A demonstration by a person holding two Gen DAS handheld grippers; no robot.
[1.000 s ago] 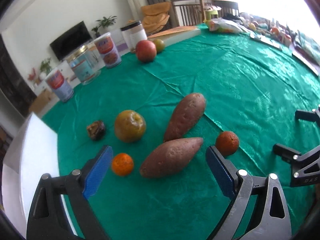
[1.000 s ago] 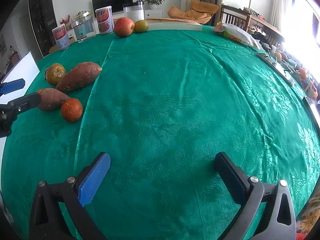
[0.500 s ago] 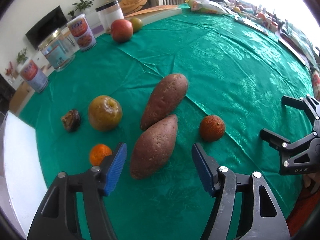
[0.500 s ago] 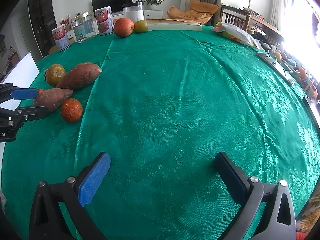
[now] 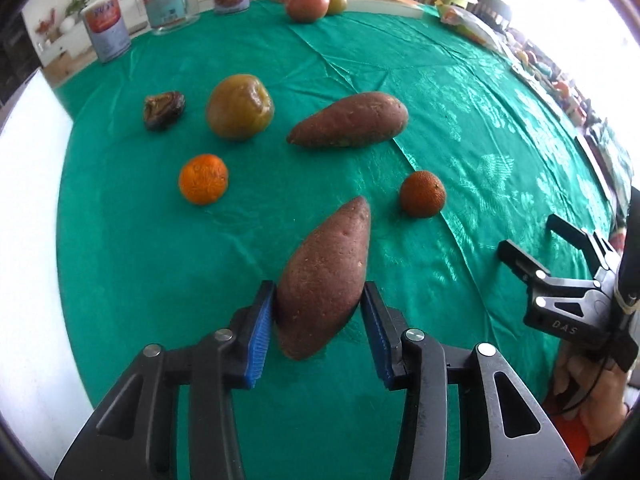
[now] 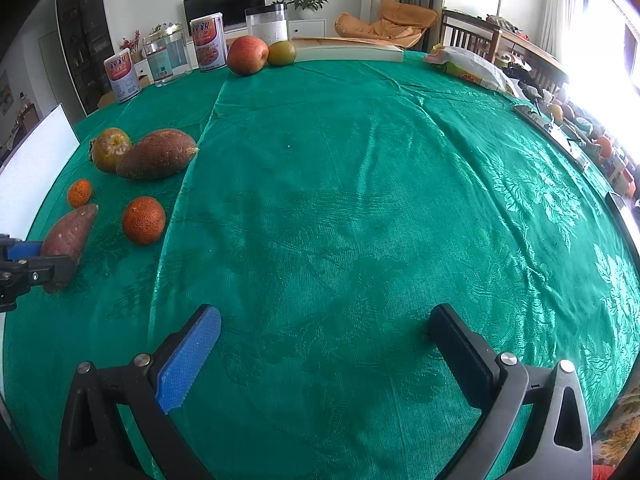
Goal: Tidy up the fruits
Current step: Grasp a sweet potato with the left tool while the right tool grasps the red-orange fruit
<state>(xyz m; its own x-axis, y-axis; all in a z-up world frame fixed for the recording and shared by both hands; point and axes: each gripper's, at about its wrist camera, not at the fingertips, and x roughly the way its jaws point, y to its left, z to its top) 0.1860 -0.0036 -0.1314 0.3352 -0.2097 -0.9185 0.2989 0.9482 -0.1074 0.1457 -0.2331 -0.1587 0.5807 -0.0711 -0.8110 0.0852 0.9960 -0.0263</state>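
Left wrist view: left gripper (image 5: 319, 307) clamped on near sweet potato (image 5: 325, 276), blue pads (image 5: 262, 322) against both sides, tuber pointing away over green cloth (image 5: 460, 128). Just beyond its tip, dark orange (image 5: 423, 193) to the right; bright orange (image 5: 203, 179) to the left, apart. Farther back, second sweet potato (image 5: 349, 120) lying crosswise, brownish apple (image 5: 239, 106) beside it, dark shrivelled lump (image 5: 164, 105) left of that. Red apple (image 5: 307, 1) and green fruit (image 5: 337, 1) touching at far edge, near cans (image 5: 106, 27).

Right wrist view: right gripper (image 6: 325, 344) with fingers wide apart, holding nothing, over bare cloth, well apart from the fruit.
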